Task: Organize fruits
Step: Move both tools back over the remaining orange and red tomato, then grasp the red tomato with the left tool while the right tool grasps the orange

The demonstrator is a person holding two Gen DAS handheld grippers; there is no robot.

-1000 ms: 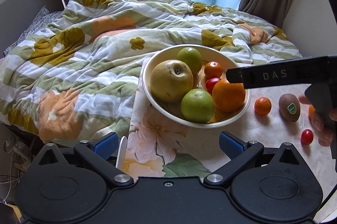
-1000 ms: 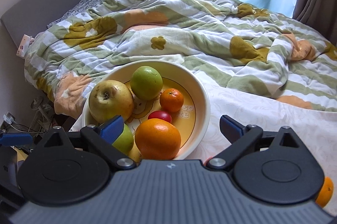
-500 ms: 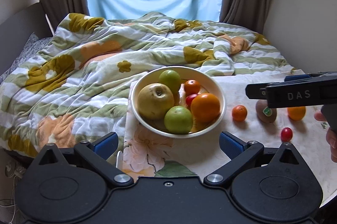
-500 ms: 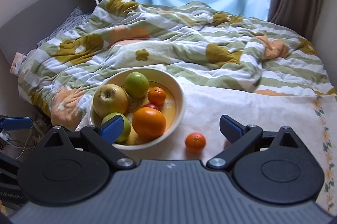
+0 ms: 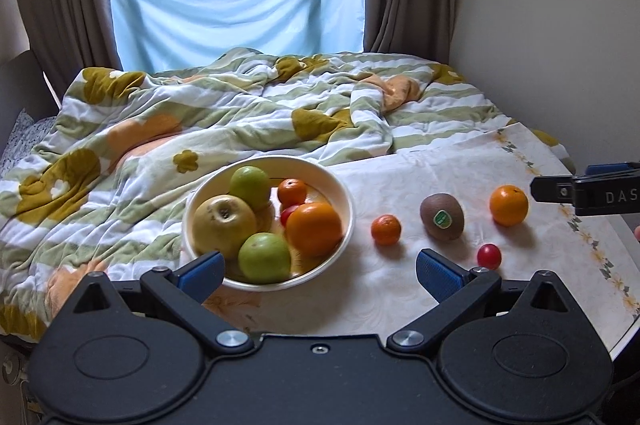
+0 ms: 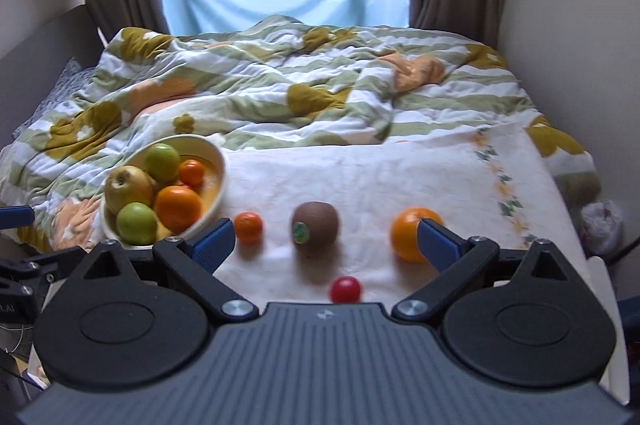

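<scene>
A cream bowl (image 5: 346,199) (image 6: 218,161) at the table's left holds a yellow apple (image 5: 224,225), two green apples, a large orange (image 5: 314,228), a small mandarin and a red fruit. Loose on the white cloth lie a mandarin (image 5: 385,230) (image 6: 248,227), a kiwi (image 5: 441,216) (image 6: 315,224), an orange (image 5: 509,205) (image 6: 408,233) and a red cherry tomato (image 5: 489,256) (image 6: 345,289). My left gripper (image 5: 320,271) is open and empty, near the bowl's front. My right gripper (image 6: 326,243) is open and empty, with the kiwi seen between its fingers; it also shows at the right edge (image 5: 588,191).
A rumpled flowered quilt (image 5: 248,113) covers the bed behind the table. A wall (image 5: 552,25) stands close on the right, with curtains and a blue-covered window at the back. The table's right edge (image 5: 624,305) curves away; a plastic bag (image 6: 602,225) lies beyond it.
Both grippers have drawn back and up from the bowl, so the loose fruits on the cloth came into view. The right gripper has shifted right. Both stayed open.
</scene>
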